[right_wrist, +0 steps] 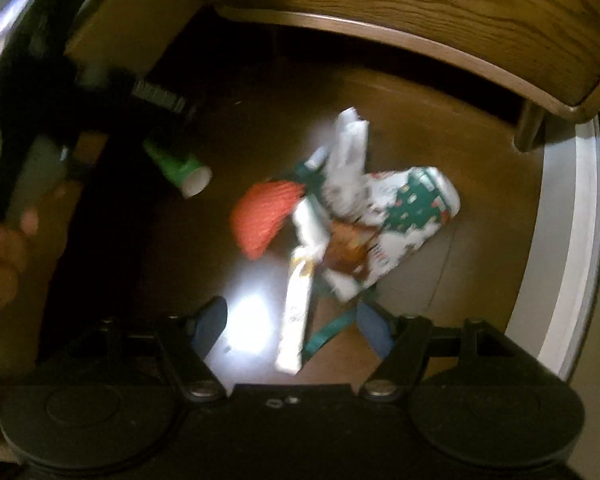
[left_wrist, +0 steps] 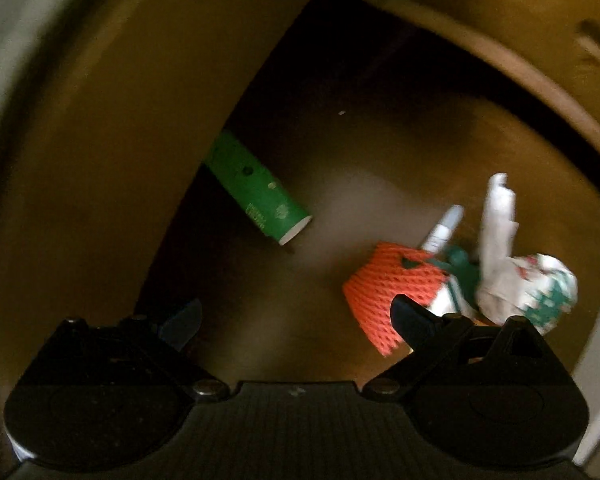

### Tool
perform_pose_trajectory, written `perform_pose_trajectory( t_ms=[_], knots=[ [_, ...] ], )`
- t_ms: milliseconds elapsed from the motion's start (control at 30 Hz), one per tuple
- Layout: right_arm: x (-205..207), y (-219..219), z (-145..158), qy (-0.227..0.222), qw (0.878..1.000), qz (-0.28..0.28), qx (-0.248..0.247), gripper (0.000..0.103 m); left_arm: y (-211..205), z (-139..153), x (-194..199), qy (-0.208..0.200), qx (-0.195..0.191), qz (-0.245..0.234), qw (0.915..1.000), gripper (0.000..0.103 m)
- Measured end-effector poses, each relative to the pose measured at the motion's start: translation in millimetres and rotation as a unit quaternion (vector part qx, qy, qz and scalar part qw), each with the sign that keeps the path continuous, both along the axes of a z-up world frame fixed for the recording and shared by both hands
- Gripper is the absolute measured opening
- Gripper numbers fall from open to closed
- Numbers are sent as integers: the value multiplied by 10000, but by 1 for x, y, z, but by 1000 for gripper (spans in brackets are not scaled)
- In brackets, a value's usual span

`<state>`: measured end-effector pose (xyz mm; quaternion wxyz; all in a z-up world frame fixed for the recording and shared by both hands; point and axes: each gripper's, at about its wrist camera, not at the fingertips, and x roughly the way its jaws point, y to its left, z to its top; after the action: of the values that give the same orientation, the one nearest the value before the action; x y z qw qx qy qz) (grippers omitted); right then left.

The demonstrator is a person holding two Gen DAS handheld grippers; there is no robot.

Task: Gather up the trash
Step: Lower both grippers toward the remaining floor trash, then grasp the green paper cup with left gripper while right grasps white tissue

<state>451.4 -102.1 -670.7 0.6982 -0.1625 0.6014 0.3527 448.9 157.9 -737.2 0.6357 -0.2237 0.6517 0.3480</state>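
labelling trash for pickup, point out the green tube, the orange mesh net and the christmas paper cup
green tube point(left_wrist: 255, 196): left wrist view, middle of its side
orange mesh net point(left_wrist: 380, 296): left wrist view, centre of the netting
christmas paper cup point(right_wrist: 416, 204): right wrist view, on the green tree print

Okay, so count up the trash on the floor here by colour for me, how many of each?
Green: 1, the green tube
Orange: 1, the orange mesh net
White with green print: 1, the crumpled printed wrapper
Plain white: 2, the crumpled paper and the long white strip
Total: 5 that can be told apart; the pile is blurred.
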Motion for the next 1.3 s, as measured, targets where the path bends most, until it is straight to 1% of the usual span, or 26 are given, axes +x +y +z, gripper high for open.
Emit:
perform_pose_trajectory(
  t_ms=[67, 133, 233, 333, 400, 467, 500, 567, 600, 667, 733, 833, 867, 900, 933, 967, 1000, 1033, 1100, 1200, 1233, 1267, 1300],
  knots=[
    [21, -1, -10, -104, 9999, -132, 36, 71, 3, -17, 0, 112, 84, 143, 9998, 101],
    [41, 0, -18, -121, 9997, -183, 111, 71, 9, -33, 1, 169, 206, 395, 9989, 101],
    [65, 3, -27, -109, 9996, -84, 233, 71, 22, -50, 0, 186, 330, 770, 9963, 101],
    [84, 16, -39, -49, 9994, -69, 342, 71, 36, -67, 4, 183, 490, 1065, 9929, 101],
    [94, 30, -47, -83, 9993, -2, 357, 71, 43, -75, 6, 251, 672, 1138, 9909, 101],
    [106, 43, -59, -79, 9990, 26, 431, 71, 49, -90, 10, 265, 629, 1219, 9902, 101],
    [109, 51, -64, -91, 9990, 38, 445, 71, 51, -95, 12, 376, 716, 1181, 9897, 101],
    [113, 64, -76, -60, 9991, 111, 417, 70, 53, -102, 16, 464, 859, 1149, 9886, 101],
    [115, 70, -85, -50, 9993, 156, 349, 69, 55, -107, 16, 547, 871, 1167, 9878, 101],
    [114, 79, -97, -106, 9994, 178, 293, 69, 59, -117, 16, 631, 826, 1356, 9853, 101],
    [113, 84, -105, -127, 9993, 244, 251, 69, 67, -129, 13, 727, 683, 1689, 9806, 101],
    [115, 87, -116, -162, 9995, 225, 148, 69, 81, -141, 6, 750, 537, 2112, 9731, 101],
    [116, 89, -122, -137, 9997, 183, 107, 67, 83, -145, 7, 797, 571, 2095, 9729, 103],
    [117, 89, -126, -119, 9998, 160, 79, 65, 82, -146, 9, 821, 643, 2022, 9738, 103],
    [118, 90, -130, -108, 9998, 158, 36, 56, 83, -147, 12, 702, 661, 1950, 9760, 103],
    [119, 96, -136, -98, 9998, 142, -20, 39, 83, -147, 14, 599, 625, 1892, 9781, 103],
    [120, 97, -139, -96, 9999, 116, -71, 33, 84, -148, 17, 573, 625, 1834, 9794, 103],
    [122, 97, -142, -86, 9999, 79, -96, 30, 84, -148, 18, 564, 632, 1782, 9803, 103],
    [126, 97, -146, -55, 9999, -68, -110, 29, 85, -150, 20, 523, 630, 1654, 9828, 102],
    [131, 94, -149, 86, 9995, -298, -77, 22, 85, -153, 15, 468, 607, 1496, 9858, 100],
    [132, 93, -149, 117, 9993, -344, -54, 15, 84, -154, 13, 426, 592, 1462, 9866, 97],
    [132, 92, -148, 125, 9993, -355, -17, 6, 84, -154, 10, 402, 583, 1437, 9871, 91],
    [132, 92, -147, 116, 9993, -348, 12, 4, 83, -155, 8, 392, 575, 1397, 9877, 86]
  ],
)
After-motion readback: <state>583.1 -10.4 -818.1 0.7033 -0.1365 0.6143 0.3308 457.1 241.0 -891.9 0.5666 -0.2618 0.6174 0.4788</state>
